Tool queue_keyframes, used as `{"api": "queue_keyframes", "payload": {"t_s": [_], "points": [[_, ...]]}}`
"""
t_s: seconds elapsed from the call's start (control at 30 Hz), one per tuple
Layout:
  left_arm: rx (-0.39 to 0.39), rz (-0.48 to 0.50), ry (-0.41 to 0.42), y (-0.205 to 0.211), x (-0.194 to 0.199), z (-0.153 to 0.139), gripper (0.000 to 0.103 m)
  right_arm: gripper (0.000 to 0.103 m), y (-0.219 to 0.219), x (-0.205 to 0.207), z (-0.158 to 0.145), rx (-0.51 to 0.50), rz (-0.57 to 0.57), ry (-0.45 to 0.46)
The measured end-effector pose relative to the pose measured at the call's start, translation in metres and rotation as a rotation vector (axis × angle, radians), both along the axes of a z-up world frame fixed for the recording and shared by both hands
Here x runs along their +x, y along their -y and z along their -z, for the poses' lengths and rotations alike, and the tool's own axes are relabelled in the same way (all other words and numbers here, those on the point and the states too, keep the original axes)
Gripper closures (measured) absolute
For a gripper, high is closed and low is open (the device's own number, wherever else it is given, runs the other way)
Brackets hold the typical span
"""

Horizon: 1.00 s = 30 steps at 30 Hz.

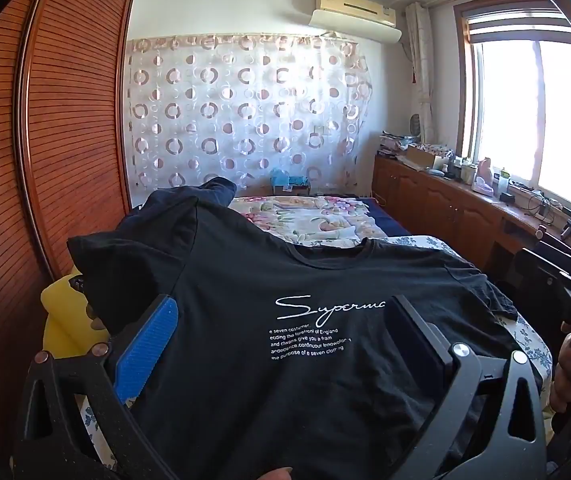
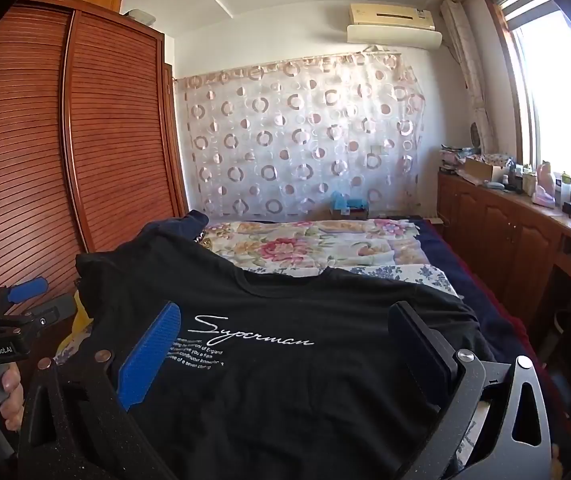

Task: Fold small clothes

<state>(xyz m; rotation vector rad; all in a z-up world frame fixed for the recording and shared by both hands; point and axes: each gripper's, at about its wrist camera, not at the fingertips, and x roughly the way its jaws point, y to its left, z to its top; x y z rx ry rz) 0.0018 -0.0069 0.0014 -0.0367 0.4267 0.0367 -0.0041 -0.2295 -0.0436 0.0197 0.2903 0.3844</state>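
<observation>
I see the black T-shirt (image 1: 285,280) lying print-up on the bed (image 2: 385,248), collar toward the far curtain (image 2: 305,140) — my left gripper (image 1: 285,332) and right gripper (image 2: 289,340) both hover over it, fingers spread wide, gripping nothing.

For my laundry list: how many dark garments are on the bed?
2 visible: a black T-shirt spread in front, and a navy garment behind its left sleeve. Others may be hidden underneath.
</observation>
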Motion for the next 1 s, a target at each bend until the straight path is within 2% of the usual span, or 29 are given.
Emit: {"api": "queue_keyframes", "payload": {"t_s": [1.0], "points": [[-0.011,-0.010,0.024,-0.008,-0.008,-0.006,0.000,0.000,0.000,0.000,0.000,0.001,0.000,-0.002]]}}
